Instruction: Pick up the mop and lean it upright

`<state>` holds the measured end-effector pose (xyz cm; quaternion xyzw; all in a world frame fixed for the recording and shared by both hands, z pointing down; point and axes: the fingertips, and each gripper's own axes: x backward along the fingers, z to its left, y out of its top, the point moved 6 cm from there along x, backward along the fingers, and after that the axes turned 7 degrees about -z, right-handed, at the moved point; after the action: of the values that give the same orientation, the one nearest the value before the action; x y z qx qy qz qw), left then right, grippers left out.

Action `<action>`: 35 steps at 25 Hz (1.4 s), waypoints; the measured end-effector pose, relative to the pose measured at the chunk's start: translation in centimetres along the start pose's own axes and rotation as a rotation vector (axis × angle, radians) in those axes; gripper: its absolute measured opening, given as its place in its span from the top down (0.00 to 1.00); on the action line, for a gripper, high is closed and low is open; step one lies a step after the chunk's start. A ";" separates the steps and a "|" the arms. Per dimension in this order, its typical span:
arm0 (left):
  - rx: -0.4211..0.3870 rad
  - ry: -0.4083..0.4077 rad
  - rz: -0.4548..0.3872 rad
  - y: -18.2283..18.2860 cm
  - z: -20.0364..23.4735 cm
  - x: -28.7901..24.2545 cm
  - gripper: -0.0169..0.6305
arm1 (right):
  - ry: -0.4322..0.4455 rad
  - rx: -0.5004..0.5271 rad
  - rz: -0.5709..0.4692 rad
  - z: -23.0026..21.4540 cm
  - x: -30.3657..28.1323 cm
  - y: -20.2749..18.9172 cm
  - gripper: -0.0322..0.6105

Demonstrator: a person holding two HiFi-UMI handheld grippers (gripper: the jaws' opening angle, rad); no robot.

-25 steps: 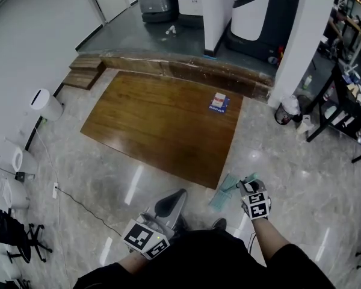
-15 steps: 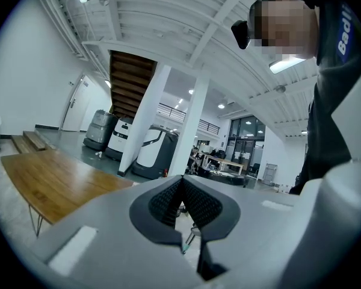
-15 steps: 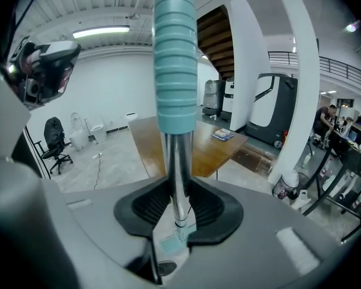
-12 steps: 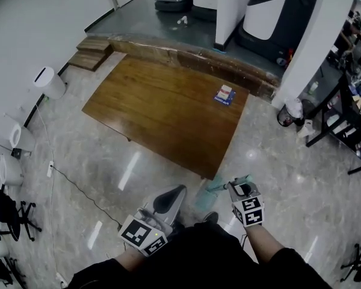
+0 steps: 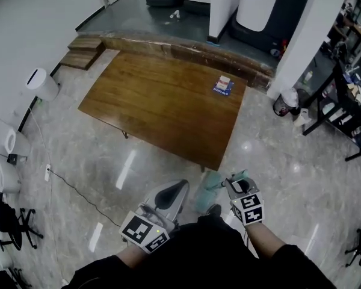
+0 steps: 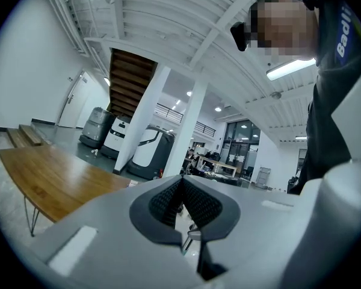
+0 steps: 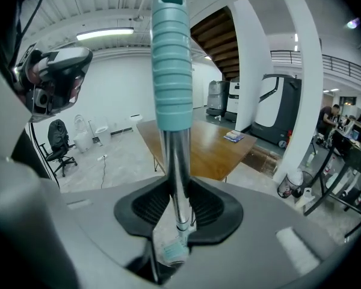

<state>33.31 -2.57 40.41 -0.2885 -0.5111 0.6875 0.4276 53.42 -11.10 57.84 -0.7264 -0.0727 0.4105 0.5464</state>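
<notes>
The mop has a shiny metal pole (image 7: 178,161) topped by a ribbed teal grip (image 7: 170,59). Its pale green head (image 5: 206,192) hangs over the floor by the table's near corner, and it also shows below the jaws as a mop head (image 7: 171,249). My right gripper (image 7: 177,192) is shut on the pole, which stands upright between the pads. In the head view the right gripper (image 5: 234,183) is at lower centre-right. My left gripper (image 5: 170,195) is beside it, to the left. Pointing level, the left gripper (image 6: 182,188) has its pads together with nothing between them.
A wooden table (image 5: 162,107) fills the middle, with a small blue and white box (image 5: 222,85) on it. A cable (image 5: 78,188) runs over the marble floor at left. A white pillar (image 5: 301,35), a bin (image 5: 283,104) and a black frame (image 5: 343,116) stand at right.
My right gripper has lifted the mop and carried it left, closer to the table's near corner. The left gripper has shifted a little.
</notes>
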 end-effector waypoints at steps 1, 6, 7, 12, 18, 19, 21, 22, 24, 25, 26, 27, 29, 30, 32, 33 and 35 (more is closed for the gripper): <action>0.001 -0.017 -0.002 0.3 0.4 0.5 0.96 | -0.021 -0.007 0.000 0.5 0.2 0.0 0.79; 0.012 -0.098 0.001 1.4 2.9 3.5 0.96 | -0.132 -0.041 0.001 3.5 1.2 0.1 0.79; 0.016 -0.112 0.000 1.6 3.4 4.1 0.96 | -0.152 -0.047 0.001 4.2 1.3 0.2 0.79; 0.024 -0.179 -0.008 2.7 6.1 7.0 0.96 | -0.243 -0.068 -0.009 7.5 1.8 0.4 0.79; 0.036 -0.238 -0.020 3.5 8.2 10.0 0.96 | -0.309 -0.083 -0.027 11.0 1.5 1.5 0.79; 0.039 -0.240 -0.025 3.7 8.5 10.5 0.96 | -0.307 -0.079 -0.030 11.6 1.4 1.9 0.79; 0.045 -0.235 -0.034 3.9 8.9 11.1 0.96 | -0.292 -0.068 -0.036 12.7 1.1 2.6 0.79; 0.047 -0.230 -0.037 4.1 9.1 11.4 0.96 | -0.280 -0.063 -0.038 13.2 0.9 3.0 0.79; 0.051 -0.215 -0.042 4.3 9.6 11.9 0.96 | -0.254 -0.055 -0.045 14.3 0.4 3.8 0.79; 0.052 -0.206 -0.044 4.4 9.9 12.1 0.96 | -0.239 -0.051 -0.048 14.8 0.1 4.2 0.79; 0.052 -0.197 -0.046 4.5 10.2 12.3 0.96 | -0.222 -0.045 -0.052 15.4 -0.3 4.6 0.79; 0.051 -0.188 -0.048 4.6 10.4 12.4 0.96 | -0.203 -0.039 -0.054 15.8 -0.8 5.0 0.79; 0.046 -0.166 -0.052 4.8 10.8 12.4 0.96 | -0.155 -0.025 -0.057 16.7 -1.8 5.8 0.79; 0.042 -0.152 -0.053 4.8 11.0 12.3 0.96 | -0.127 -0.018 -0.057 17.1 -2.3 6.1 0.79; 0.035 -0.116 -0.059 5.0 11.3 12.2 0.96 | -0.066 -0.002 -0.056 17.7 -3.4 6.7 0.79; 0.030 -0.095 -0.061 5.2 11.5 12.1 0.96 | -0.033 0.006 -0.054 18.0 -4.0 6.9 0.79; 0.019 -0.050 -0.067 5.4 12.1 12.1 0.96 | 0.034 0.025 -0.046 18.7 -5.3 7.4 0.79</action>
<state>15.95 1.99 39.52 -0.2499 -0.5242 0.6848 0.4402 34.81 -3.23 53.07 -0.7247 -0.0749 0.3863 0.5656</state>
